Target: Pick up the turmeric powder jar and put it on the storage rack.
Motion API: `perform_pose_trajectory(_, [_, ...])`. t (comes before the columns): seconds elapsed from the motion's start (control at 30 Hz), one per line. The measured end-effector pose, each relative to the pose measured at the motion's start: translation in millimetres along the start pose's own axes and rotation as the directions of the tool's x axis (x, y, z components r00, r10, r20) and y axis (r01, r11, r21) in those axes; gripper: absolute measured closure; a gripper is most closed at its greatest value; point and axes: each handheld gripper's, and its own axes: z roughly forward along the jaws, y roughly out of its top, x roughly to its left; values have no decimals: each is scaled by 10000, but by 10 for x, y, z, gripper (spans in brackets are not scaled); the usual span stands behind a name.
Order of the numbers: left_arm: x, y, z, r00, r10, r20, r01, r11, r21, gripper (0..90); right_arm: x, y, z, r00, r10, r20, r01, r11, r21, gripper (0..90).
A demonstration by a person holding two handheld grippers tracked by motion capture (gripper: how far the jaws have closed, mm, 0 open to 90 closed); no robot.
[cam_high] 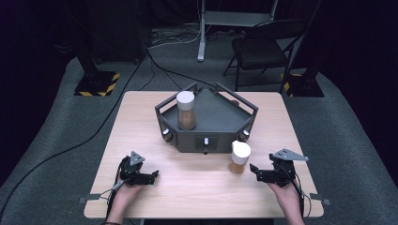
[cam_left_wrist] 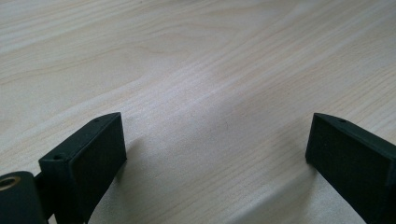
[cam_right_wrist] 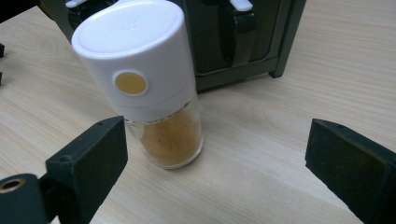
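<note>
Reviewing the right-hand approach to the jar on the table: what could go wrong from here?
1. The jar sits off-centre, near one of the open right gripper jaws; closing now could knock it over.
2. It is tall with a heavy-looking white cap, so it may tip.
3. The rack stands close behind; a push could drive the jar into it.

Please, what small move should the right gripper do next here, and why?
Probably ease the right gripper forward until its jaws stand on both sides of the spice jar, then close. The jaws are open and the jar stands upright on the table just ahead, apart from them, in front of the dark rack.
</note>
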Motion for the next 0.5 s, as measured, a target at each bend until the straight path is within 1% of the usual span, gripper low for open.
perform_pose_trajectory(0.23, [3, 6, 5, 10000, 16, 26, -16, 10000, 22, 38, 36, 29, 88, 9998, -96, -169, 97, 9999, 66, 47])
perform_pose_trajectory(0.5, [6, 14, 10, 10000, 49, 59, -49, 10000, 57, 25, 92, 69, 161, 9991, -244, -360, 244, 9997, -12, 47])
